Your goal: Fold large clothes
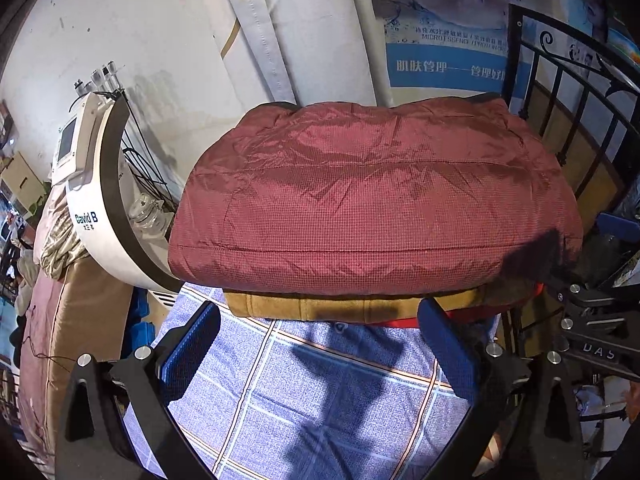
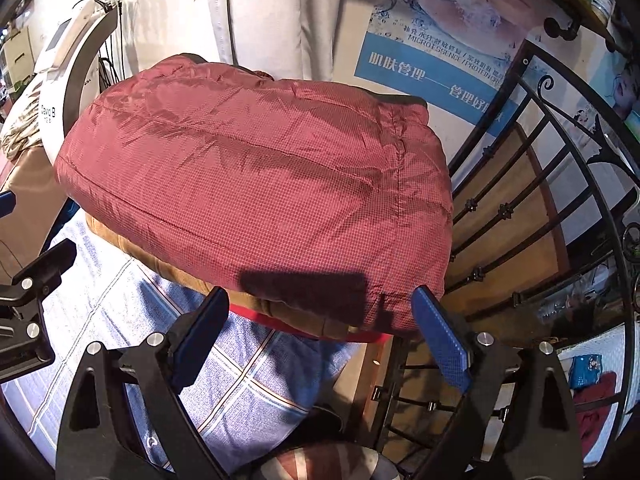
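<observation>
A puffy dark-red padded jacket (image 1: 368,196) lies folded into a thick bundle on top of a tan garment (image 1: 320,310) and a red one (image 1: 404,322). The same red jacket (image 2: 256,184) fills the middle of the right wrist view, over the tan garment (image 2: 176,272). My left gripper (image 1: 320,340) is open just in front of the stack, above the blue plaid sheet (image 1: 304,392), holding nothing. My right gripper (image 2: 320,332) is open at the jacket's near right corner, its jaws empty. The other gripper (image 2: 28,308) shows at the left edge.
A black wrought-iron bed rail (image 2: 532,216) runs along the right of the stack. A white machine marked David B (image 1: 100,216) and a glass jar (image 1: 150,216) stand at the left. Rolled white sheets (image 1: 288,28) and a blue poster (image 2: 432,64) cover the wall behind.
</observation>
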### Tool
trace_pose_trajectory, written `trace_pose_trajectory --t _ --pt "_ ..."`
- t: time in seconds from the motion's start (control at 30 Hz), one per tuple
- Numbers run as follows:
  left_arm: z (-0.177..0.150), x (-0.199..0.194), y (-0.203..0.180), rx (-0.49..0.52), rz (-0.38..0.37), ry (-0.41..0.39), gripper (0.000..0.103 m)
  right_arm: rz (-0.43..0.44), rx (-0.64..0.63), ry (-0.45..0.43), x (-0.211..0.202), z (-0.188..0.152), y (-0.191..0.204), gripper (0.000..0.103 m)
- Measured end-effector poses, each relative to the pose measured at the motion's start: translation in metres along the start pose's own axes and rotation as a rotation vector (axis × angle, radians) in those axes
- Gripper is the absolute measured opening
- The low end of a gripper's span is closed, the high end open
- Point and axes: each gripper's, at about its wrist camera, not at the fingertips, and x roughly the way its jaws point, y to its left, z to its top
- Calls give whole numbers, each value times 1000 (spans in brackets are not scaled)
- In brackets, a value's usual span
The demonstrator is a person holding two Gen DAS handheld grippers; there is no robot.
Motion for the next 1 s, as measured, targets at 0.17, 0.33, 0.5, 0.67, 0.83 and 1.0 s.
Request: trace_pose_trajectory --t 0.17,0.33,0.5,0.67,0.83,1.0 --pt "0 -1 -1 1 1 7 97 0 -7 -4 -1 1 3 91" --pt "-3 0 -1 -7 8 16 97 4 -16 -2 -2 2 6 91" --pt "-5 0 2 -19 3 21 97 7 -23 -2 -1 2 9 91" --pt "-6 -1 3 -17 5 19 97 5 -30 -7 -1 3 9 91" --pt "-7 -2 2 -16 3 19 97 5 -31 -6 -1 3 10 91" --pt "-6 -2 2 -16 -1 20 97 5 -32 -9 -1 3 10 91"
